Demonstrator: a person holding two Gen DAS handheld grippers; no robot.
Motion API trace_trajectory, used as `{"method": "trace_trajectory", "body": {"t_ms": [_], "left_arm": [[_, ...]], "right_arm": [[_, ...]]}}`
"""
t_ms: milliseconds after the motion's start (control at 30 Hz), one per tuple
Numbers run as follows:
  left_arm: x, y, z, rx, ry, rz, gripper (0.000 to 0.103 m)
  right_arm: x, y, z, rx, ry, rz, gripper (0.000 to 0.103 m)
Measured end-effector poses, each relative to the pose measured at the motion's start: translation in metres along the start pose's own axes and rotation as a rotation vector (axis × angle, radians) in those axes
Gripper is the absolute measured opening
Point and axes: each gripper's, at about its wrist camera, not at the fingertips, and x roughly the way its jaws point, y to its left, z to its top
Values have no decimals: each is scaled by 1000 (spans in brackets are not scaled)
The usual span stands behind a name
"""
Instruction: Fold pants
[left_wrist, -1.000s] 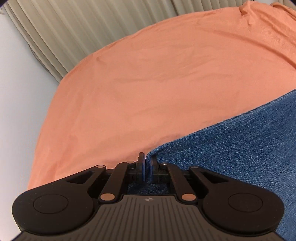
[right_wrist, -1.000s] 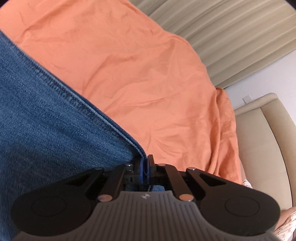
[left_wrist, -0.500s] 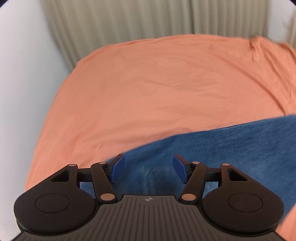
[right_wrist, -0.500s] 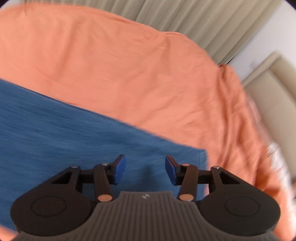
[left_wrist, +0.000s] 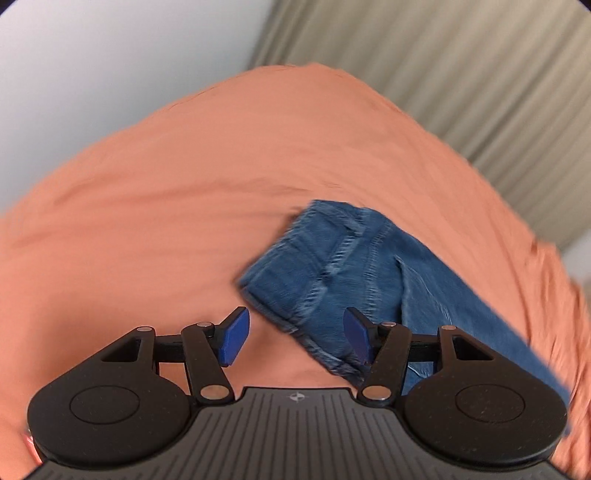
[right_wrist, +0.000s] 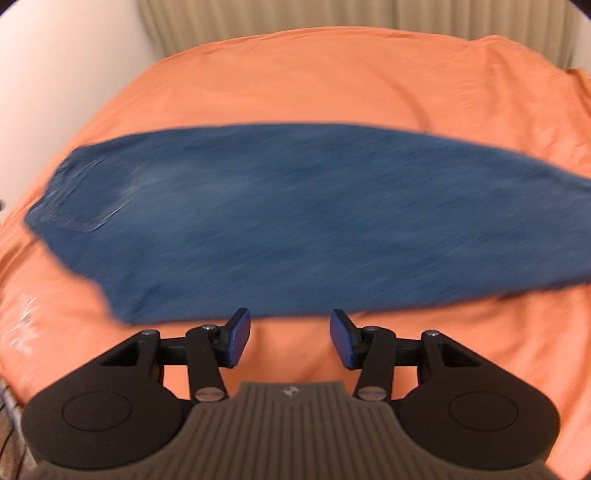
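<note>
- I am looking through my left claw (left_wrist: 295, 338) and seeing its two blue pads (left_wrist: 233, 341) standing wide apart, with nothing between them.
- The blue jeans (left_wrist: 340, 273) are lying on the bed, on top of the orange sheet (left_wrist: 184, 177).
- In the left view, the near end of the jeans is showing seams and stitching, and it is sitting just in front of my left claw, a bit to its right side.
- The right pad of the left claw is showing in front of the edge of the jeans, but I cannot tell if it is touching them.
- I am looking through my right claw (right_wrist: 290, 339) too, and its pads (right_wrist: 238, 338) are also spread wide and holding nothing.
- In the right view, the jeans (right_wrist: 295, 221) are stretching long across the bed from side to side, with a pocket (right_wrist: 88, 199) showing near the left end.
- The jeans are looking blurry in this view, so I cannot make out small details.
- My right claw is sitting near the close edge of the jeans, over the orange sheet (right_wrist: 332, 74), and not touching them.
- Behind the bed, pale curtains (left_wrist: 461, 74) are hanging, and a white wall (left_wrist: 110, 55) is showing beside them.
</note>
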Motion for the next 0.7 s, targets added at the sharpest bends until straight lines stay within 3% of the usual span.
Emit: {"method": "trace_trajectory", "body": {"t_ms": [133, 233, 300, 400, 467, 533, 600, 700], "left_arm": [[31, 32, -15, -200, -13, -107, 68], [47, 41, -17, -312, -65, -168, 68], [66, 43, -13, -358, -54, -205, 68], [88, 42, -9, -376, -35, -209, 65], [96, 38, -7, -361, -42, -208, 56], [98, 32, -2, -326, -56, -180, 31], [89, 25, 3, -284, -86, -165, 20], [67, 7, 19, -215, -151, -182, 17]], "right_arm": [[15, 44, -26, 27, 11, 71, 45], [22, 73, -36, 1, -13, 54, 47], [28, 80, -34, -25, -32, 56, 47], [39, 96, -29, -66, -43, 62, 49], [50, 105, -27, -78, -35, 51, 51], [56, 116, -28, -93, -52, 28, 53], [54, 121, -27, -119, -100, 1, 53], [39, 128, -27, -185, -185, -60, 51]]}}
